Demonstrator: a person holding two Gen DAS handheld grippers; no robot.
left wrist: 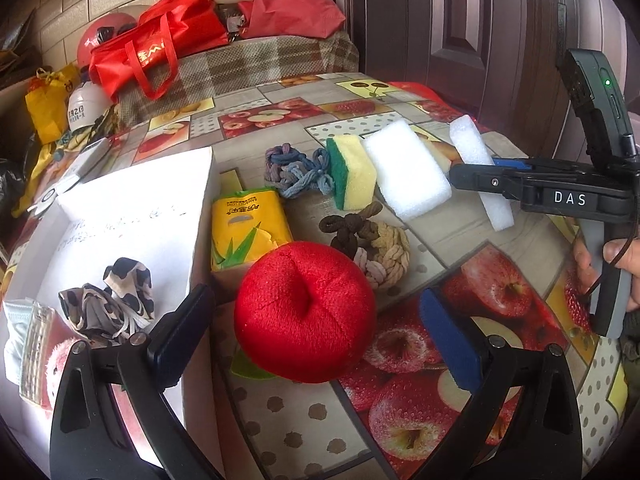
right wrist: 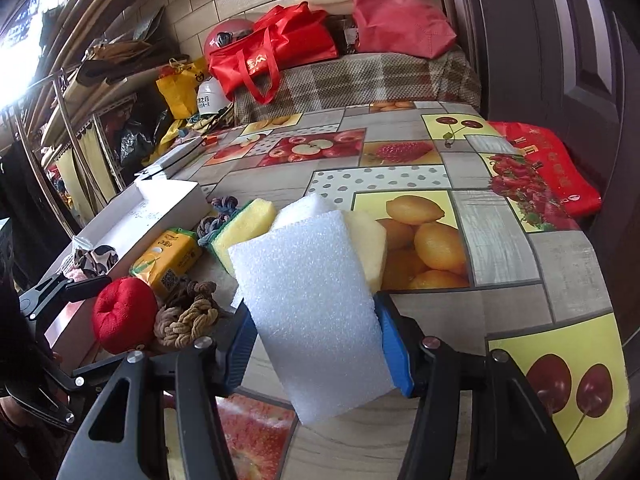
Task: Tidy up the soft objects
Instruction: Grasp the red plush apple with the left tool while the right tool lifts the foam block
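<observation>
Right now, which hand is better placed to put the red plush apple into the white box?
Left. Its tongs are open with the red plush apple between them, and the white box lies just beside. The right tongs are shut on a white foam block.

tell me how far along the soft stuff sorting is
Early. Done: a spotted cloth and a packet lie in the white box. In hand: the right tool grips a white foam block; the left tool is open around the red plush ball. Left: rope knots, sponge, tissue pack.

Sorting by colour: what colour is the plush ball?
Red: plush ball, clearest in the left wrist view.
</observation>
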